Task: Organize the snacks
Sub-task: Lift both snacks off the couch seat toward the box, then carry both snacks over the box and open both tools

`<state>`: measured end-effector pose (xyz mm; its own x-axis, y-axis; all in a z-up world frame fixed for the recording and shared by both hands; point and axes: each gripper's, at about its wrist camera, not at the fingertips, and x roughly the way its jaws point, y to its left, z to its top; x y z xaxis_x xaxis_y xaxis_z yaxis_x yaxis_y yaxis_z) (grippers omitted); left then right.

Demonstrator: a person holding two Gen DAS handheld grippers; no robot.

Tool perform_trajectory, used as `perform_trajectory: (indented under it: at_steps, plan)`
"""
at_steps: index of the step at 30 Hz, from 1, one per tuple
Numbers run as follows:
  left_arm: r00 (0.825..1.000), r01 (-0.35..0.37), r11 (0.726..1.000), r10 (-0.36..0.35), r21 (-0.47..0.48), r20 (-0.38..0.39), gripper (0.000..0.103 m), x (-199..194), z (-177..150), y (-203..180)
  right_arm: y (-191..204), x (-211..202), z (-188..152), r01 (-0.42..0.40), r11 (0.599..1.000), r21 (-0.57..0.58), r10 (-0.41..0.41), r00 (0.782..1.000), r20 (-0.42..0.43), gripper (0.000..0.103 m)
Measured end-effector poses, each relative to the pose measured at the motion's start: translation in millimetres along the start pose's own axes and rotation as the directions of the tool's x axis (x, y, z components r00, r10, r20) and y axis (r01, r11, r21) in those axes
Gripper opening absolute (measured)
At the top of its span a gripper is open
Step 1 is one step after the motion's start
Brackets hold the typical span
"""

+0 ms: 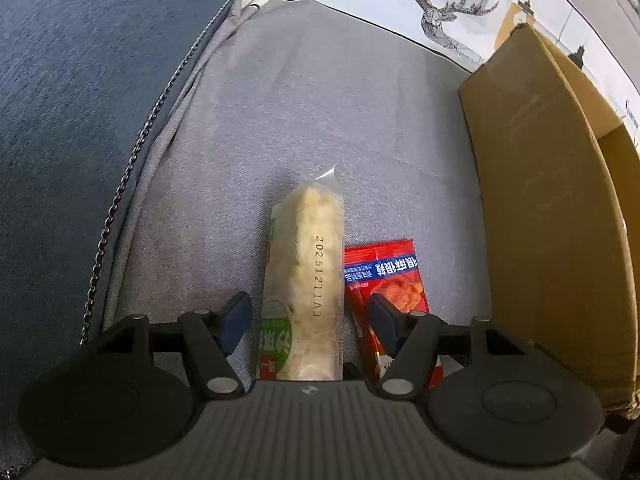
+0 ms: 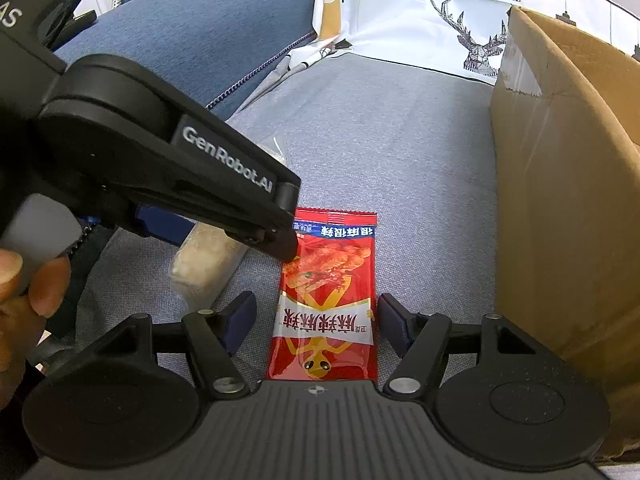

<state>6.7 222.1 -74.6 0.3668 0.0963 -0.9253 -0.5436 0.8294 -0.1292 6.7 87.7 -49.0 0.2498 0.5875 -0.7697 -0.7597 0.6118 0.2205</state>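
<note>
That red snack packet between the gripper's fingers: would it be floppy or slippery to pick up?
Probably both. The red packet lies thin and flat on the grey cushion, so it likely bends when lifted. Its glossy film suggests a slick surface, and it looks light.

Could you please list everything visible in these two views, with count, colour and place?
rice snack pack: one, clear with pale contents, on the cushion between the left tongs' fingers
spicy snack packet: one, red, beside it, between the right tongs' fingers
cardboard box: one, brown, at right
seat cushion: one, grey
deer-print cloth: one, white, behind
left tongs: black, open
right tongs: black, open
hand: one, left edge
</note>
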Motion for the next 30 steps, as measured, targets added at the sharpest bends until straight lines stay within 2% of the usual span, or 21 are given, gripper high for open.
perform_trajectory:
  at_steps: [1,2,3,4,5,9,13,17,24,30]
  plan:
    - [1.0,-0.009,1.0,0.009,0.015,0.003,0.069,1,0,-2,1,0,0,0.004,1.0,-0.007,-0.004,1.0,0.0,0.066]
    - [1.0,-0.016,0.999,0.016,0.029,0.006,0.066,1,0,-4,1,0,-1,0.018,1.0,-0.018,-0.018,1.0,0.004,0.055]
    - [1.0,-0.021,0.999,0.021,0.044,0.01,0.059,1,0,-6,3,0,-1,0.038,0.999,-0.032,-0.038,0.999,0.009,0.051]
    - [1.0,-0.018,0.998,0.017,0.054,0.015,0.053,0,0,-7,3,-1,-2,0.046,0.998,-0.047,-0.045,0.999,0.014,0.05]
    - [1.0,-0.013,0.998,0.011,0.059,0.02,0.043,-1,0,-8,3,-1,-2,0.043,0.998,-0.047,-0.043,0.999,0.017,0.049]
    - [0.998,-0.022,0.999,0.02,0.042,0.064,0.03,-10,2,-6,2,-6,-2,0.042,0.998,-0.038,-0.041,0.999,0.035,0.046]
    - [0.992,0.02,1.0,-0.019,-0.008,0.126,0.03,-26,3,-1,-2,-18,-2,0.057,0.998,-0.013,-0.056,0.995,0.082,0.046]
    - [0.977,0.05,0.998,-0.043,-0.029,0.207,0.03,-45,0,2,-2,-35,-1,0.042,0.999,0.01,-0.044,0.988,0.146,0.046]
    - [0.94,0.133,0.987,-0.096,-0.093,0.328,0.03,-79,0,14,4,-69,10,0.044,0.999,0.0,-0.042,0.961,0.274,0.046]
    - [0.901,0.196,0.976,-0.143,-0.091,0.41,0.03,-99,0,8,-8,-104,19,0.039,0.999,0.008,-0.04,0.931,0.364,0.046]
